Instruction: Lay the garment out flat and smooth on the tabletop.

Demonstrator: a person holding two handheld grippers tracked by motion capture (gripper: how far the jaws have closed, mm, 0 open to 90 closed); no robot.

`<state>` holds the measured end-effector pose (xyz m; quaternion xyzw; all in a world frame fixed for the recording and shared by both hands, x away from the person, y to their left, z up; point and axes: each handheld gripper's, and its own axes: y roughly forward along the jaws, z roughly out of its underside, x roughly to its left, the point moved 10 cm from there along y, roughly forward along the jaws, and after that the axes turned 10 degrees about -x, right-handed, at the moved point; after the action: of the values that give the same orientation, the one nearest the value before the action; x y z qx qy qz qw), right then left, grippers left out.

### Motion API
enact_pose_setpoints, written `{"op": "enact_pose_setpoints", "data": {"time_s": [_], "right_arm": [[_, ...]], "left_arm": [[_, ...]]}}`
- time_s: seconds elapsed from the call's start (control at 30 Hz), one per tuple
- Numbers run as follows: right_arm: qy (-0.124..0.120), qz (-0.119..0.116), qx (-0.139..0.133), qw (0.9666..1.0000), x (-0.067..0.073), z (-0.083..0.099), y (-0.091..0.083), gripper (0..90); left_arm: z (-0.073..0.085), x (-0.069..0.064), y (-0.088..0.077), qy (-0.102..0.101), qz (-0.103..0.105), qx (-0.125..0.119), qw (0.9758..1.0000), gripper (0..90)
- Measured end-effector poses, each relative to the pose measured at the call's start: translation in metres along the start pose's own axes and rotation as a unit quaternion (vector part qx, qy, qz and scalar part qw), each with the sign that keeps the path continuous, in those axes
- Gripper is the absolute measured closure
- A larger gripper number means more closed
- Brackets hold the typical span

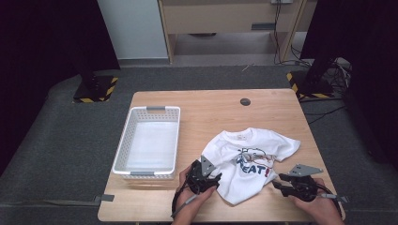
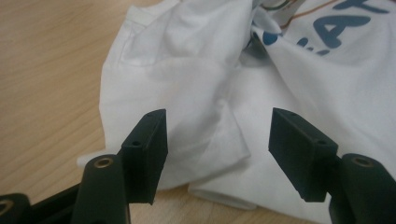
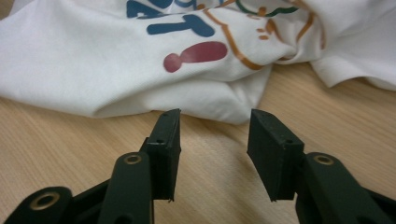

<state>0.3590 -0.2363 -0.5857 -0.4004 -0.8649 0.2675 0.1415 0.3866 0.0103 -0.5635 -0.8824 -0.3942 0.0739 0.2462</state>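
Note:
A crumpled white T-shirt [image 1: 256, 149] with a blue, red and orange print lies on the wooden table [image 1: 220, 110], right of centre near the front. My left gripper [image 1: 216, 179] sits at the shirt's left edge. In the left gripper view, this gripper [image 2: 217, 140] is open, with a folded part of the shirt [image 2: 187, 93] lying between and beyond its jaws, untouched by them. My right gripper [image 1: 278, 181] rests by the shirt's front right edge. In the right gripper view, it [image 3: 214, 135] is open over bare wood, just short of the shirt's hem [image 3: 187, 100].
A white plastic basket [image 1: 122, 149] stands on the left side of the table, with nothing in it. A small dark round cap [image 1: 245, 101] is set in the tabletop at the back. Black stands and cables sit on the floor beyond the table.

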Motion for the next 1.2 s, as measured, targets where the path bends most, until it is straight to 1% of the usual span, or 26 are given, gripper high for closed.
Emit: {"op": "enact_pose_setpoints", "data": {"time_s": [0.03, 0.07, 0.1, 0.17, 0.2, 0.3, 0.37, 0.4, 0.43, 0.53, 0.6, 0.67, 0.7, 0.73, 0.77, 0.83, 0.93, 1.07, 1.2], "right_arm": [[-0.003, -0.004, 0.004, 1.0000, 0.002, 0.001, 0.002, 52.9], [-0.005, -0.005, 0.007, 1.0000, 0.003, 0.003, 0.003, 51.7], [-0.005, -0.005, 0.011, 0.9999, 0.003, 0.004, 0.005, 51.0], [-0.004, -0.006, 0.013, 0.9999, 0.003, 0.004, 0.007, 50.0], [-0.004, -0.006, 0.013, 0.9999, 0.003, 0.004, 0.007, 50.0], [0.001, -0.005, 0.019, 0.9998, 0.001, 0.005, 0.010, 48.8], [0.002, -0.004, 0.019, 0.9998, 0.000, 0.005, 0.012, 48.8], [0.003, -0.005, 0.021, 0.9998, 0.000, 0.005, 0.013, 49.5], [0.003, -0.005, 0.021, 0.9998, 0.000, 0.005, 0.014, 50.3], [0.003, -0.003, 0.019, 0.9998, 0.000, 0.004, 0.017, 55.6], [-0.001, -0.007, 0.017, 0.9998, -0.001, 0.001, 0.019, 67.2], [-0.004, -0.005, 0.016, 0.9999, -0.001, -0.002, 0.021, 77.2], [-0.005, -0.006, 0.015, 0.9999, -0.002, -0.003, 0.021, 83.1], [-0.006, -0.009, 0.014, 0.9999, -0.001, -0.004, 0.021, 85.8], [-0.005, -0.010, 0.013, 0.9999, -0.001, -0.005, 0.021, 87.0], [-0.008, -0.014, 0.014, 0.9998, -0.001, -0.005, 0.020, 87.6], [-0.011, -0.017, 0.015, 0.9997, -0.004, -0.004, 0.015, 87.9], [-0.002, -0.011, 0.019, 0.9998, -0.019, 0.000, 0.005, 87.9], [0.003, -0.002, 0.026, 0.9997, -0.035, 0.005, 0.003, 87.9]], "left_arm": [[-0.004, 0.000, 0.001, -0.001, 0.000, -0.003, 1.0000, 36.4], [-0.004, 0.000, 0.001, -0.001, 0.000, -0.003, 1.0000, 36.1], [-0.011, 0.001, 0.004, 0.000, 0.003, -0.008, 1.0000, 36.1], [-0.016, 0.001, 0.010, 0.007, 0.007, -0.001, 1.0000, 36.2], [-0.016, 0.001, 0.010, 0.007, 0.007, -0.001, 1.0000, 36.6], [-0.019, -0.001, 0.020, 0.011, 0.015, 0.009, 0.9998, 37.5], [-0.019, -0.003, 0.028, 0.023, 0.019, 0.022, 0.9993, 39.7], [-0.020, -0.003, 0.034, 0.033, 0.019, 0.029, 0.9989, 41.4], [-0.020, -0.003, 0.036, 0.035, 0.019, 0.033, 0.9987, 42.2], [-0.019, -0.003, 0.049, 0.045, 0.016, 0.047, 0.9977, 48.0], [-0.020, -0.002, 0.055, 0.050, 0.012, 0.052, 0.9973, 56.0], [-0.019, -0.001, 0.061, 0.063, 0.006, 0.059, 0.9963, 62.1], [-0.019, 0.000, 0.063, 0.063, 0.004, 0.062, 0.9961, 65.4], [-0.018, 0.003, 0.066, 0.058, 0.001, 0.066, 0.9962, 67.8], [-0.018, 0.005, 0.068, 0.049, -0.001, 0.065, 0.9967, 69.3], [-0.017, 0.010, 0.071, 0.046, -0.001, 0.068, 0.9966, 74.9], [-0.019, 0.020, 0.074, 0.045, -0.013, 0.066, 0.9967, 76.7], [-0.020, 0.035, 0.078, 0.047, -0.025, 0.070, 0.9962, 77.2], [-0.024, 0.047, 0.083, 0.047, -0.033, 0.070, 0.9959, 76.7]]}}
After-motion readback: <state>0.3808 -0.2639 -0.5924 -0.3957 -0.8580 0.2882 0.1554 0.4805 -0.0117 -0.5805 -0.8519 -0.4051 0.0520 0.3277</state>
